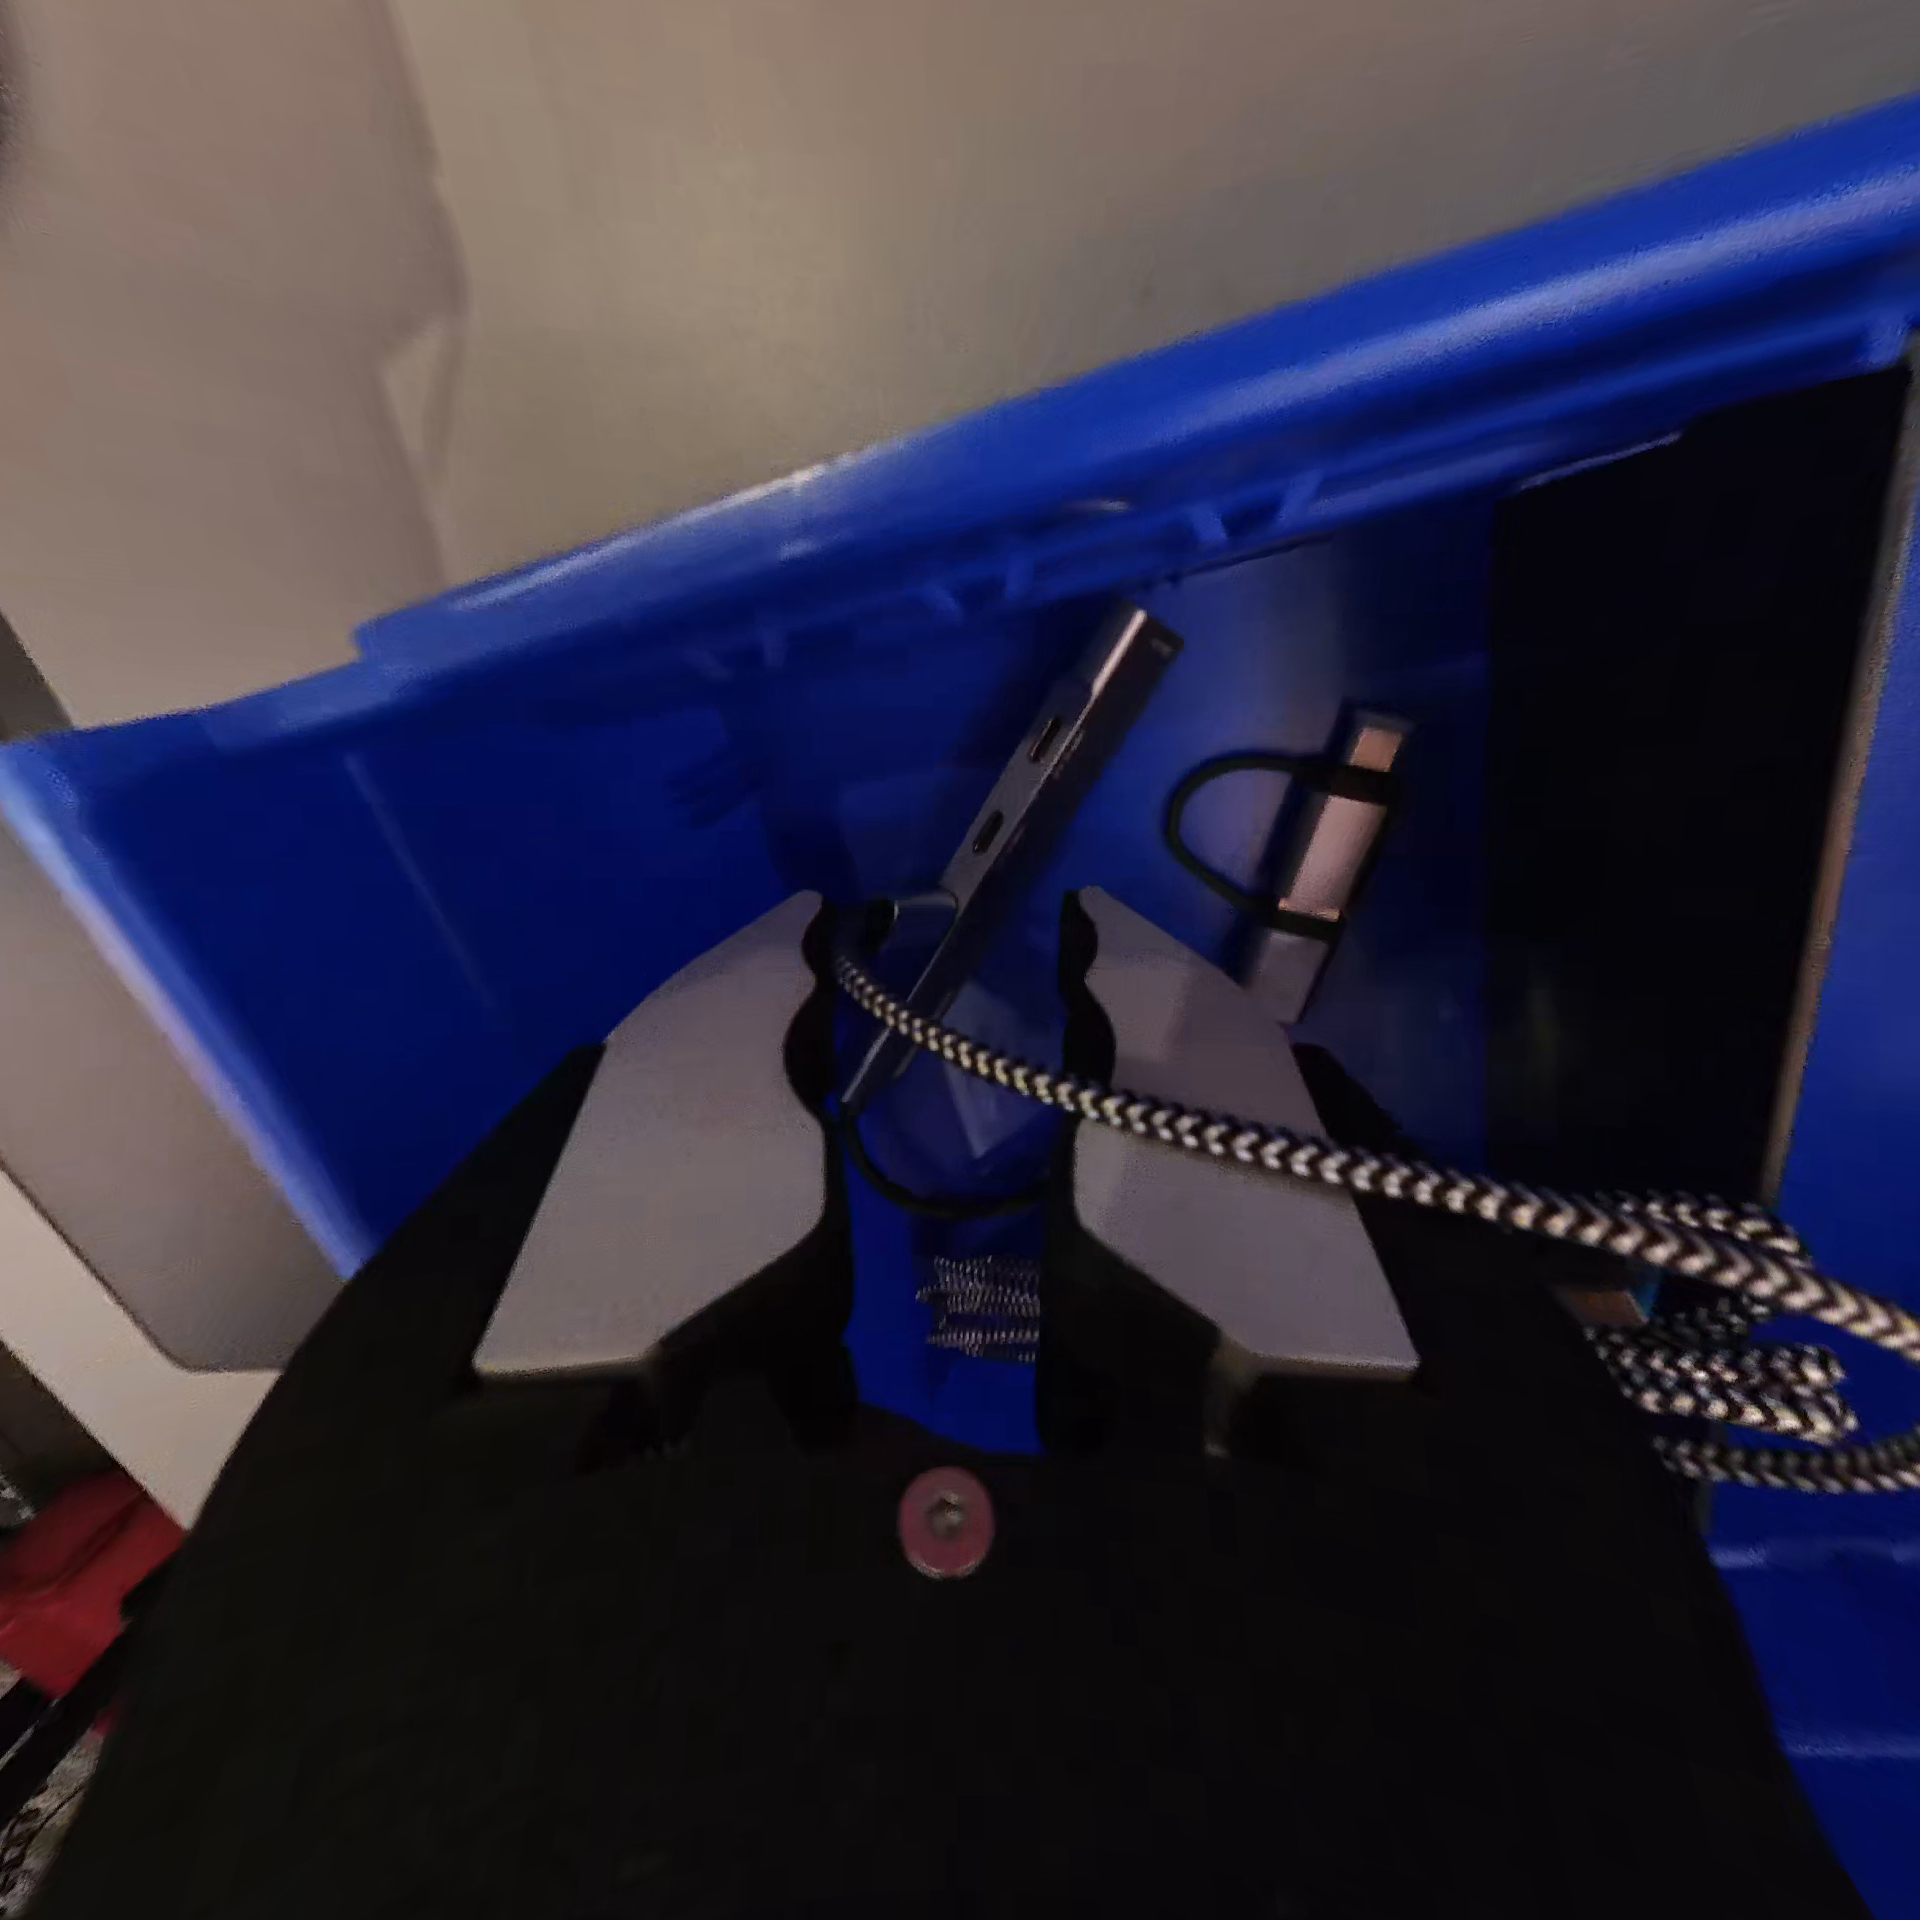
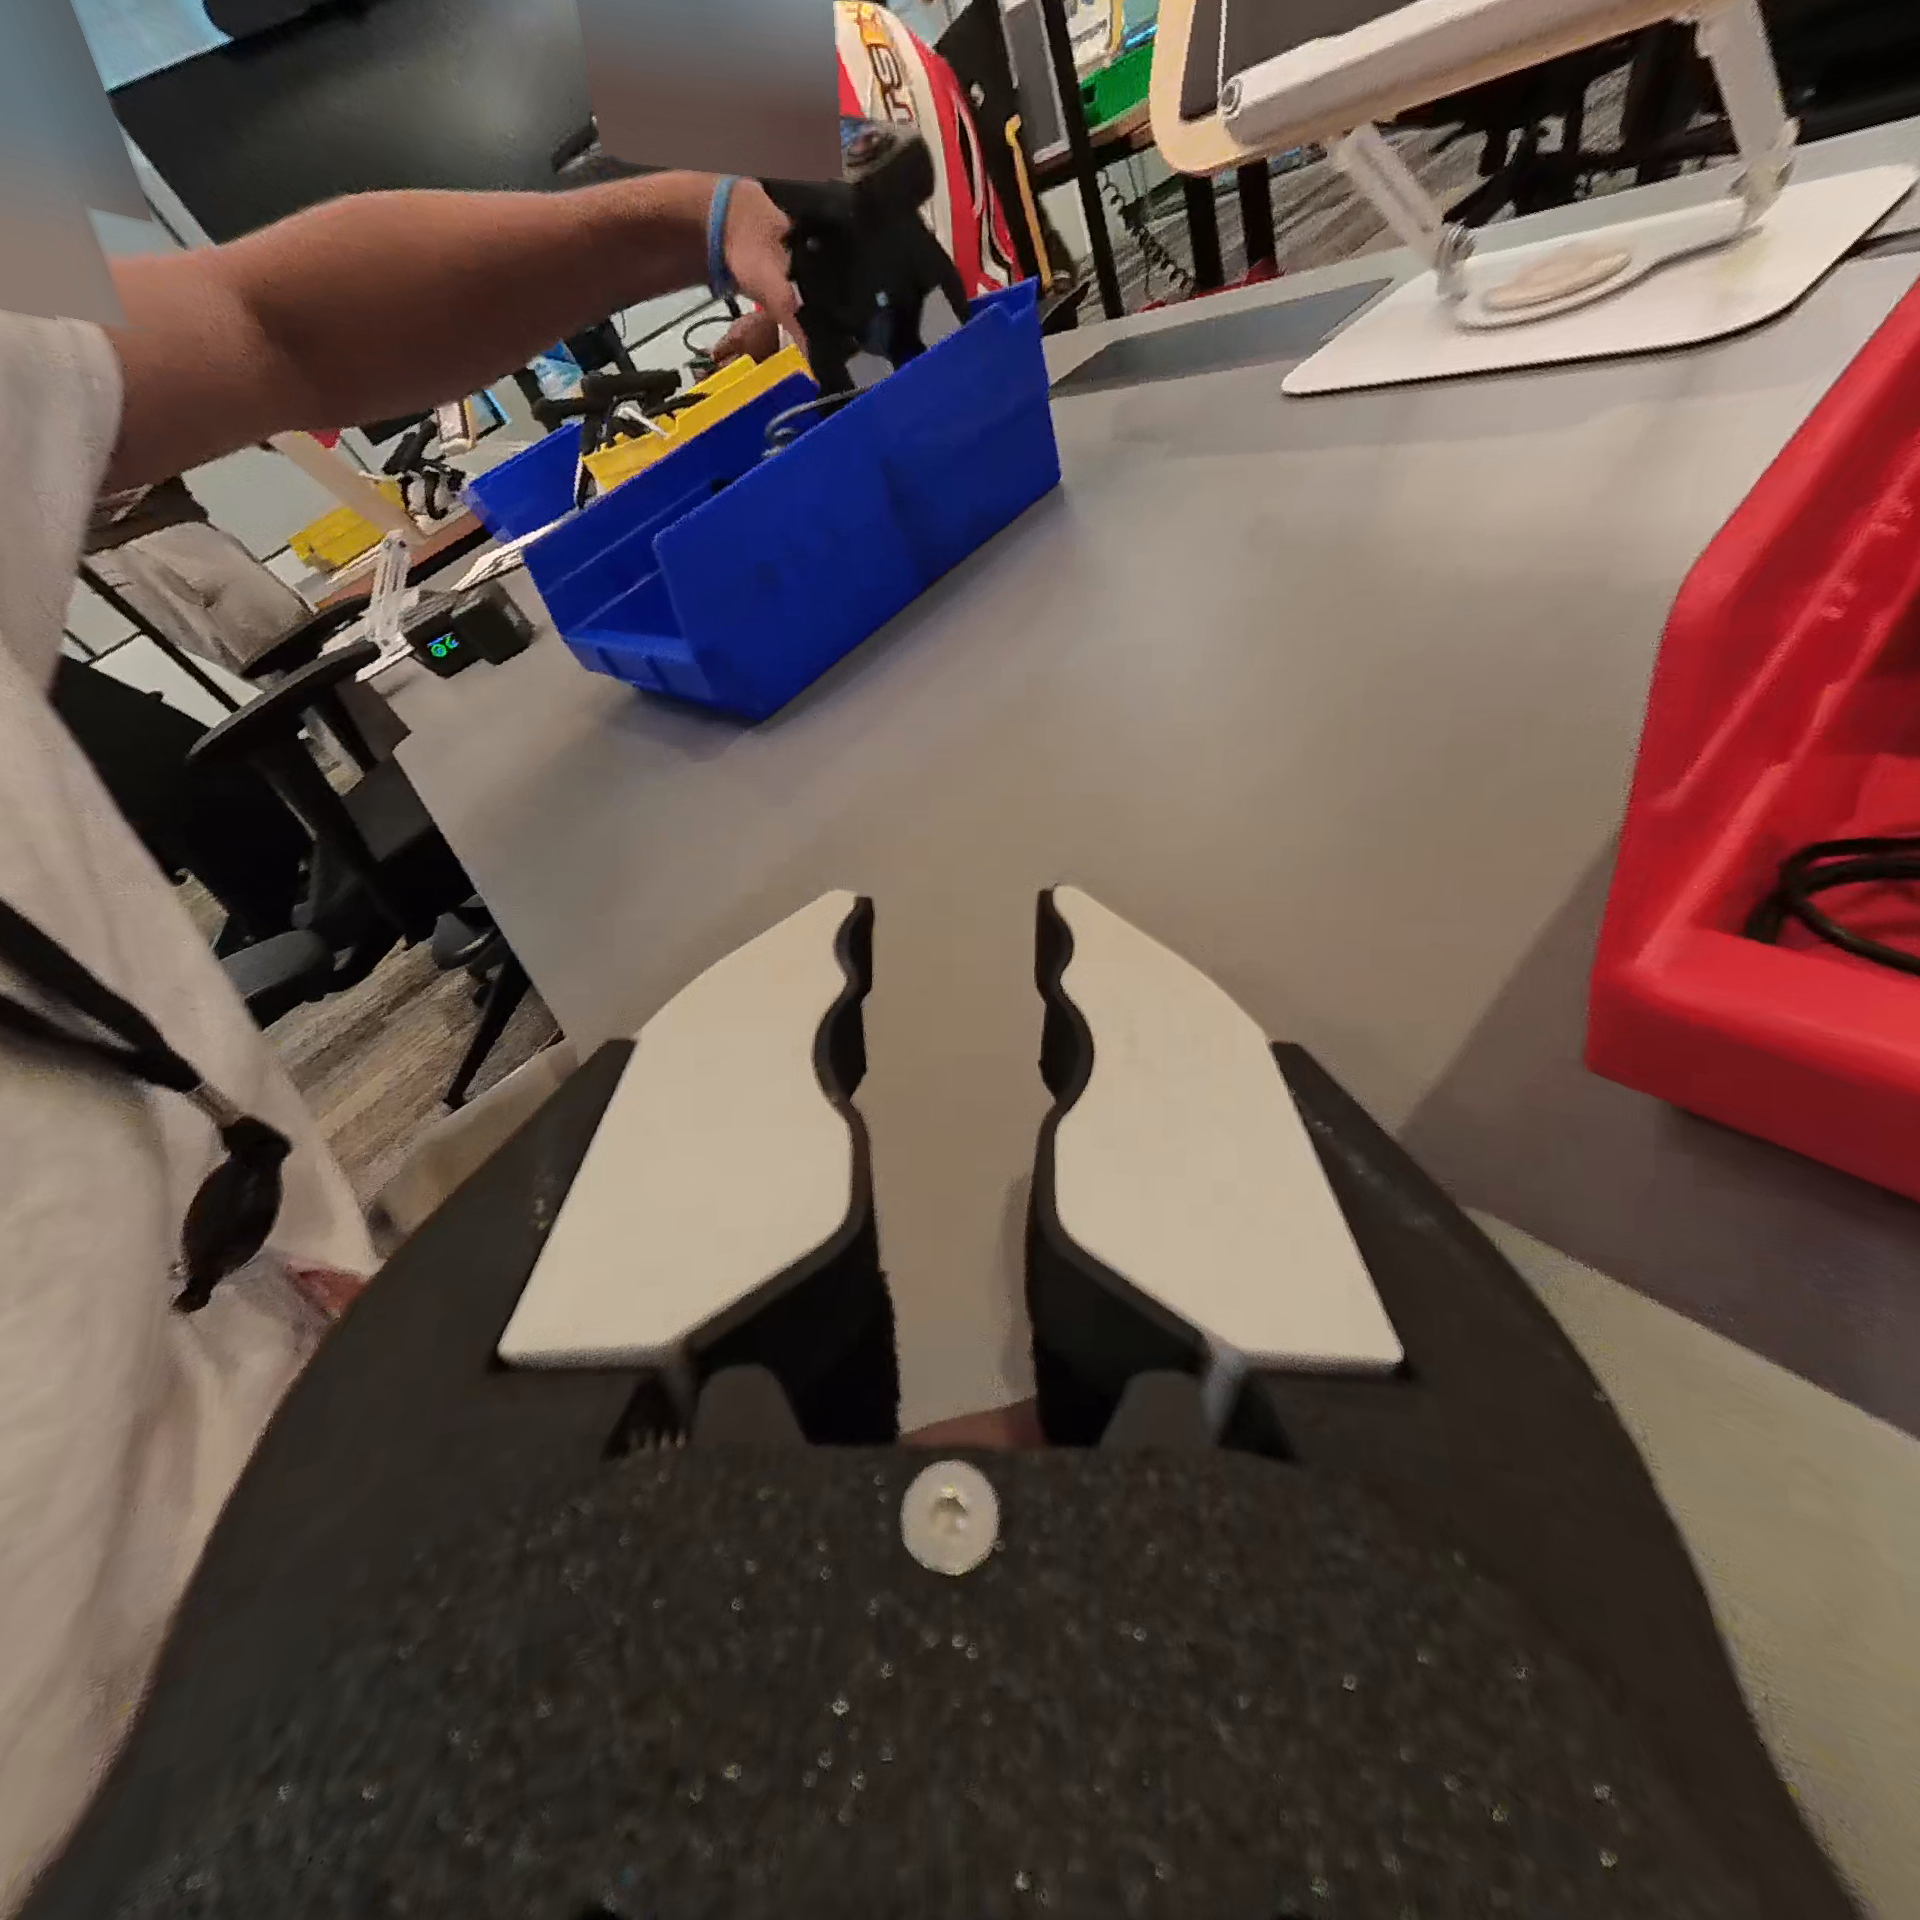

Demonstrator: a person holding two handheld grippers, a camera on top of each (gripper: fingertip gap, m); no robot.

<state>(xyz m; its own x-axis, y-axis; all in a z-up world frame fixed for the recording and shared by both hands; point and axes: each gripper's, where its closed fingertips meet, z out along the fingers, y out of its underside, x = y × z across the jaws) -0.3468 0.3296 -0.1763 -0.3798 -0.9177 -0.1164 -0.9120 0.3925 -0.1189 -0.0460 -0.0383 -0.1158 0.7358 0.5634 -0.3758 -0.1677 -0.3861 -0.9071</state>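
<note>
Grey table (image 2: 1299, 644) — blue bin (image 2: 831, 520), red bin (image 2: 1766, 831).

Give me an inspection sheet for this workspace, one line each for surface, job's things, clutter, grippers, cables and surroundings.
Surface: grey table, mostly bare between the bins.
Job's things: blue bin holding a slim grey hub and a small adapter.
Clutter: red bin at the right edge; white stand at the far side.
Grippers: left gripper open inside the blue bin, fingers either side of the hub; right gripper open, empty, above the table.
Cables: braided cable draped across the left gripper's fingers; black cord in the red bin.
Surroundings: office chairs and desks behind; yellow bin beyond the blue one.
</note>
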